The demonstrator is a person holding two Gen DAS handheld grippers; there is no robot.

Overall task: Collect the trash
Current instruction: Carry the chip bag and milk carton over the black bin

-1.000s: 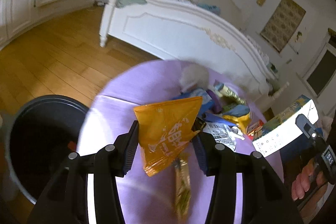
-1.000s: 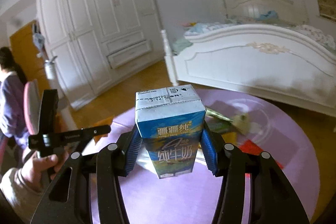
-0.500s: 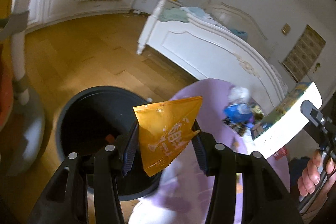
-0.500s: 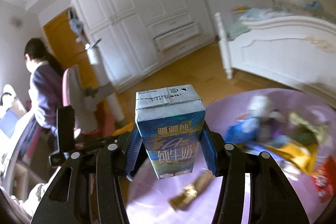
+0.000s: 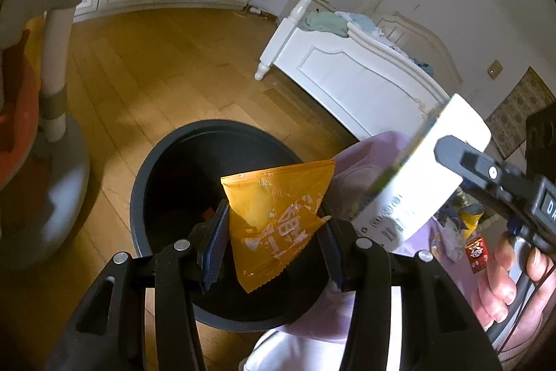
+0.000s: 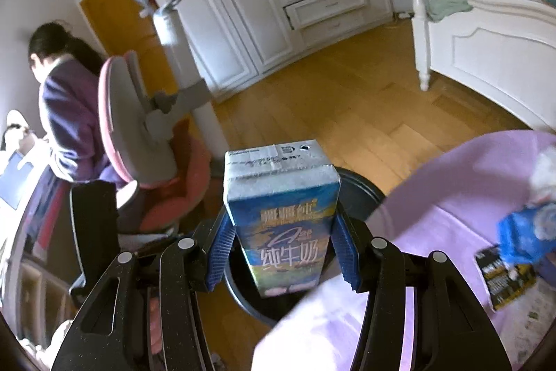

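Note:
My left gripper is shut on an orange snack wrapper and holds it above the open black trash bin. My right gripper is shut on a blue and white milk carton, upright, over the bin's rim. The carton and the right gripper also show at the right of the left wrist view, beside the bin. More trash lies on the purple-covered table: wrappers, a blue packet and a printed packet.
The purple table edge overlaps the bin on its right. A white bed stands behind. A pink and grey chair with a seated person is left of the bin. Wood floor lies beyond.
Both grippers have swung left from over the table to the bin, still holding the wrapper and the carton. The bin now sits under the left gripper.

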